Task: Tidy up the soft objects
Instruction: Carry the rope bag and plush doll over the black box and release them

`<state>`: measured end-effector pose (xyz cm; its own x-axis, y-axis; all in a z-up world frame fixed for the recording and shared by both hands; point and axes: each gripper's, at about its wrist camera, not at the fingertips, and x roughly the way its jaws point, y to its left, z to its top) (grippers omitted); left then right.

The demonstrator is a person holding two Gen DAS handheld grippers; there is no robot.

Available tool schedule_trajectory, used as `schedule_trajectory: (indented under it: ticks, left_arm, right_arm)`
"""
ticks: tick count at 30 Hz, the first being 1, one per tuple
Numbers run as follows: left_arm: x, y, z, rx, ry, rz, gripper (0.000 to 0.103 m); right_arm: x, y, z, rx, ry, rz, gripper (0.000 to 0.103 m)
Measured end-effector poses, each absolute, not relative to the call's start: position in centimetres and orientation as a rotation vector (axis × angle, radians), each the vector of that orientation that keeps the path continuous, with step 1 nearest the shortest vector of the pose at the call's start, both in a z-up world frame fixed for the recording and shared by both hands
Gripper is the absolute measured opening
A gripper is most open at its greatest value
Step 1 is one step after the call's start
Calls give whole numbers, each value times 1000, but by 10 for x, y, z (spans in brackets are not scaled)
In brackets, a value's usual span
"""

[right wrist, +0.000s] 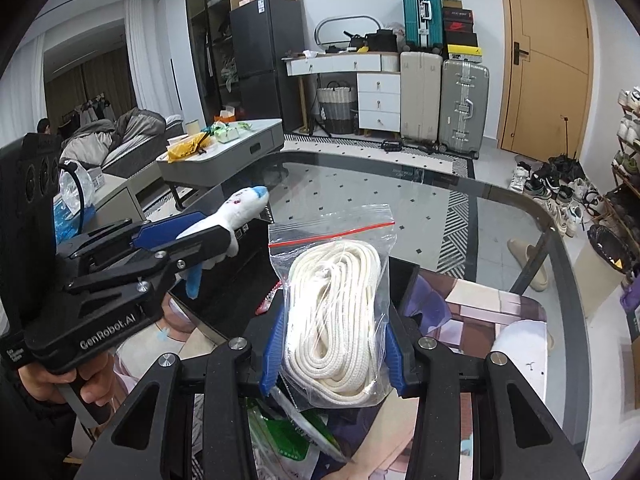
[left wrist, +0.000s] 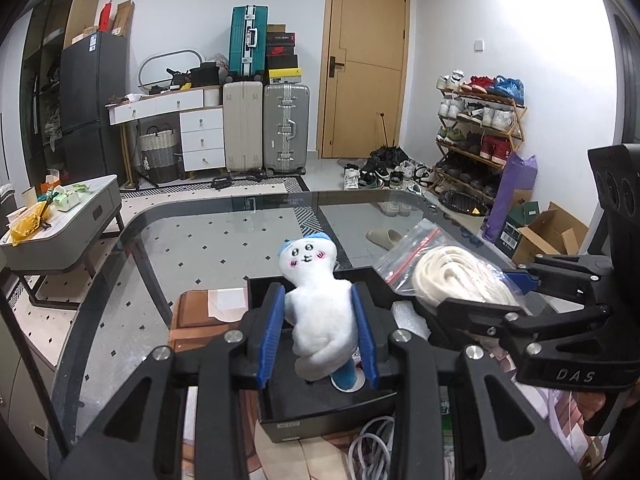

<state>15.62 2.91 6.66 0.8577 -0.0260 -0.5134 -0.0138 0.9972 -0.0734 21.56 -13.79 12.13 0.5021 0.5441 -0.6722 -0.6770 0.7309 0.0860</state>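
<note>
A white plush toy [left wrist: 320, 304] with a blue cap and a stitched face hangs upright between the blue pads of my left gripper [left wrist: 319, 320], which is shut on its body. Under it lies an open black box [left wrist: 304, 404]. To the right, my right gripper [left wrist: 476, 292] is shut on a clear zip bag of coiled white rope [left wrist: 440, 268]. In the right wrist view the rope bag [right wrist: 340, 272] stands between the pads of the right gripper [right wrist: 334, 340]. My left gripper [right wrist: 212, 226] carries the plush toy [right wrist: 244, 204] at the left, above the black box [right wrist: 224, 304].
A glass table [left wrist: 200, 248] carries the box and a printed mat [right wrist: 500, 312]. White cables [left wrist: 372, 440] and a green packet [right wrist: 288, 436] lie near the front edge. A hand [right wrist: 44, 384] holds the left gripper's handle. A low side table [left wrist: 80, 208] stands to the left.
</note>
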Motion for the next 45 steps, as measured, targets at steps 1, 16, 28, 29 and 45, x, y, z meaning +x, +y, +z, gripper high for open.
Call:
schedule_trajectory:
  ticks: [1,16,28,29,45]
  left_arm:
    - [159,29,65,-75,545,-7,33]
    - [183,27,44,-47,608,-24,33]
    - [185,21,40,-19,636,-55,33]
    - [185,22,40,-24,641,-59,33]
    - [160,36,53,-97,606,-55,95]
  right_arm:
    - [218,-136,120,-204,742,744,42]
    - [245,-105,88,-325,811,768,42]
    - [255,-91,78,-463,840,794,42]
    - [254,-90,78,-470,838,796,42]
    - [230,-132,114,-359,670,710,90]
